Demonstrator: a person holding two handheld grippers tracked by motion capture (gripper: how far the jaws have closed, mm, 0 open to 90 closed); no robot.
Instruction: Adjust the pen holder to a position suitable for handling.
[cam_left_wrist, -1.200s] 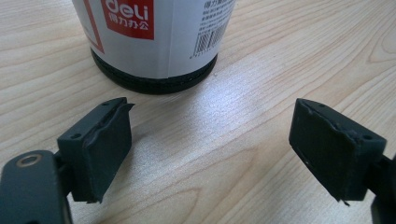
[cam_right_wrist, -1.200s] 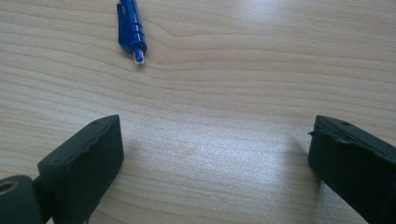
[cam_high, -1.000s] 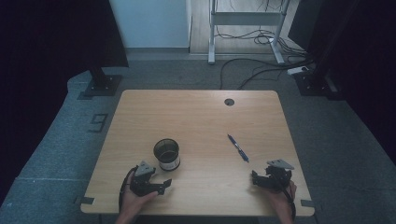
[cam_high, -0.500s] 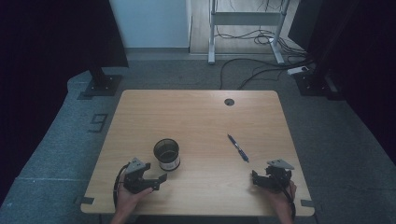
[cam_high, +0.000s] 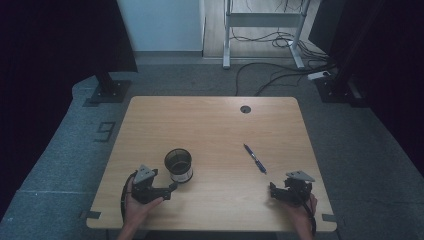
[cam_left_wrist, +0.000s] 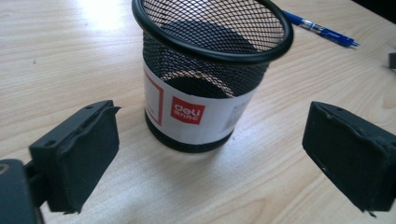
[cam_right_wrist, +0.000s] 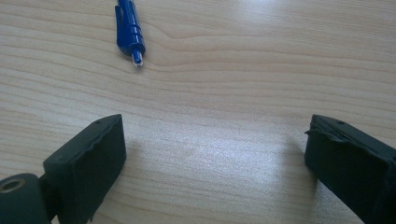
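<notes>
A black mesh pen cup (cam_high: 178, 165) with a white and red label stands upright on the wooden table (cam_high: 210, 125), left of centre. It is empty in the left gripper view (cam_left_wrist: 205, 70). My left gripper (cam_high: 167, 190) sits just in front of the cup, open, jaws wide apart and not touching it (cam_left_wrist: 210, 163). A blue pen (cam_high: 255, 158) lies flat right of centre; its tip shows at the top of the right gripper view (cam_right_wrist: 130, 32). My right gripper (cam_high: 274, 192) rests near the front right edge, open, with bare table between its jaws (cam_right_wrist: 215, 163).
A round cable hole (cam_high: 245, 109) sits near the table's far edge. Beyond the table are grey carpet, a metal stand base (cam_high: 107, 90), a desk frame (cam_high: 262, 30) and loose cables (cam_high: 280, 75).
My left gripper moved left and then back right toward the pen cup. The right gripper, cup and pen stayed put.
</notes>
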